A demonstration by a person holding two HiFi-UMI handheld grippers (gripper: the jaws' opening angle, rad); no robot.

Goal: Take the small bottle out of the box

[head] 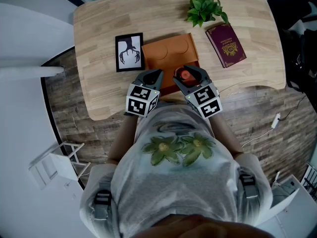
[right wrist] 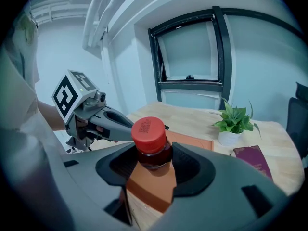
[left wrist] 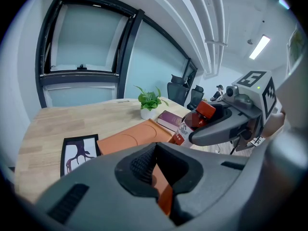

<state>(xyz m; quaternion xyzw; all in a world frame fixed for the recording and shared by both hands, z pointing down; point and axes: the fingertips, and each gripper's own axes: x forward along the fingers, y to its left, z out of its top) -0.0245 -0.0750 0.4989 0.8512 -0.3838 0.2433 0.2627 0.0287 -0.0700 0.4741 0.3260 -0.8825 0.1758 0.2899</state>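
A small bottle (head: 184, 75) with a red cap (right wrist: 148, 131) and dark contents stands upright between the jaws of my right gripper (head: 190, 74), which is shut on its neck just above the orange box (head: 168, 51). The left gripper view shows the bottle (left wrist: 199, 117) tilted, clear of the box (left wrist: 130, 139). My left gripper (head: 152, 77) sits at the box's near left edge. Its jaws stand close together, and a strip of orange box fills the narrow gap. The box lies flat near the table's front edge.
On the wooden table (head: 99, 29), a black-framed picture card (head: 129, 52) lies left of the box. A potted plant (head: 203, 8) and a maroon booklet (head: 226, 44) are at the back right. A cable with a plug (head: 275, 120) lies on the floor to the right.
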